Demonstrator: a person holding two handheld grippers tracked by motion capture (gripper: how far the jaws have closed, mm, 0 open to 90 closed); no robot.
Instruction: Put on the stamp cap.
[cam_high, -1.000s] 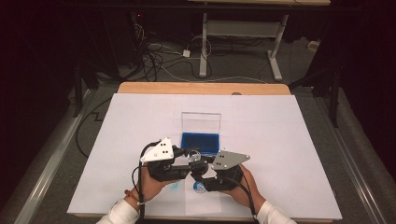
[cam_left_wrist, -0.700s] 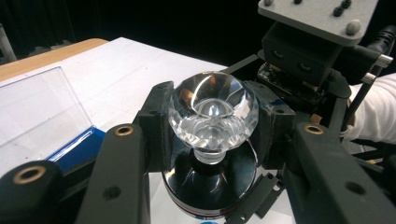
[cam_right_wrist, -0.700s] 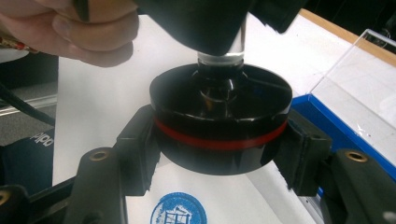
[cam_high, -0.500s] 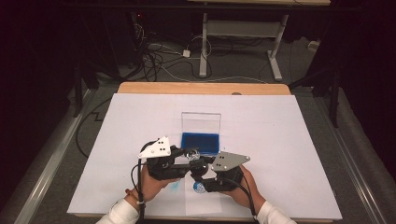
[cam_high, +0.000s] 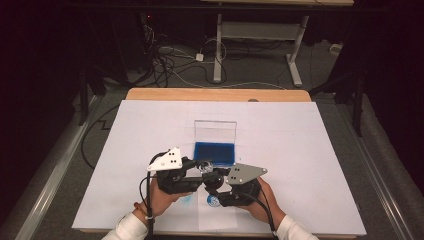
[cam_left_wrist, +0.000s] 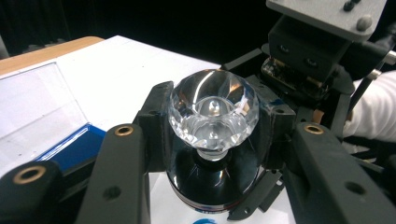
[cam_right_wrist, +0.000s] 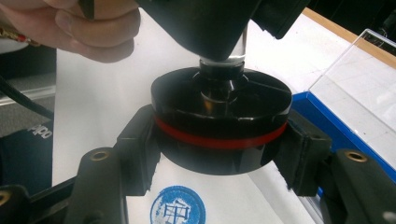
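A round blue stamp mark (cam_right_wrist: 177, 206) already sits on the white sheet (cam_high: 310, 150) near the front edge of the surface, so at least one impression looks done; the stamp (cam_right_wrist: 219, 126) itself is now held just above the sheet, between the two tools, close to the open blue ink pad case (cam_high: 214, 150) that lies toward the middle of the surface with its clear lid standing up. What is left, judging by the pose, is either to re-ink the stamp at the case, press again, or set it down. The left tool (cam_left_wrist: 212, 116) is pinching the stamp's faceted crystal knob (cam_left_wrist: 213, 114), its jaws pressed against the knob's sides. The right tool (cam_right_wrist: 219, 140) is pinching the black disc base with the red band, one jaw on each side of the rim. The stamp thus sits directly between both pairs of jaws, knob in the left, base in the right, with the printed mark on the sheet just below and in front of the base.
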